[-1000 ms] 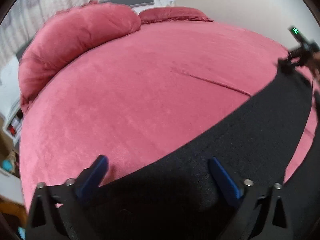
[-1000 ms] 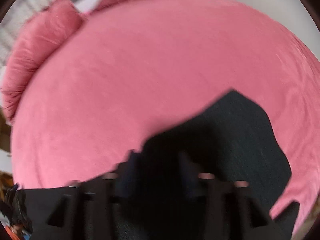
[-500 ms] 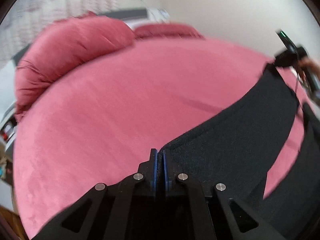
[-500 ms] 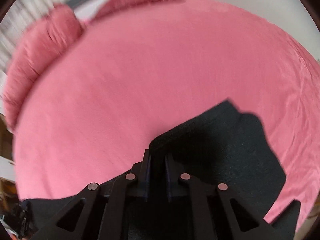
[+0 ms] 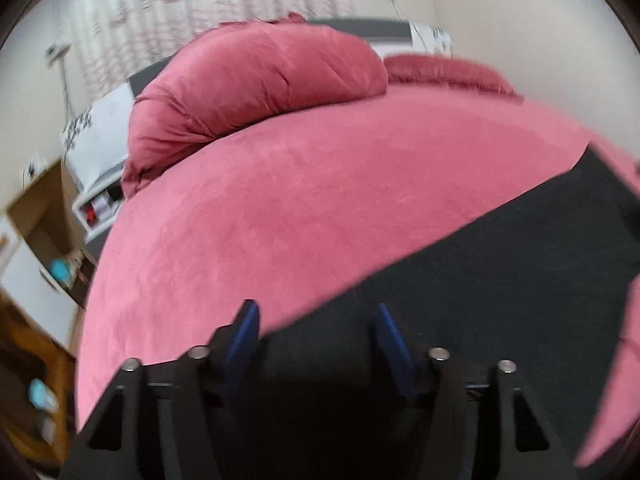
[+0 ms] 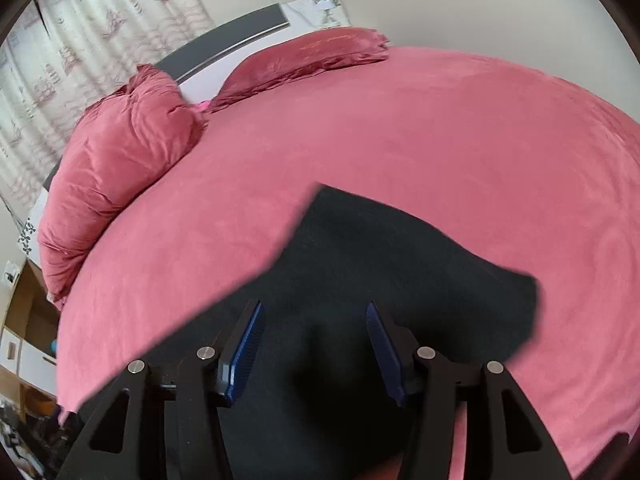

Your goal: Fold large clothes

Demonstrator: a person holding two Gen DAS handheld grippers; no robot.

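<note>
A large black garment lies spread on the pink bed. In the left wrist view its straight edge runs from the lower left up to the right. My left gripper is open above that edge, with blue pads apart and nothing between them. In the right wrist view the garment shows a corner pointing toward the pillows. My right gripper is open above the cloth, empty.
A bunched pink duvet and a flat pink pillow lie at the head of the bed. A white nightstand and brown furniture stand off the bed's left side. Curtains hang behind.
Half a second ago both grippers were shut on the garment's edge. Now both have opened and let go, and the cloth lies flat on the bed. Both views have tilted up.
</note>
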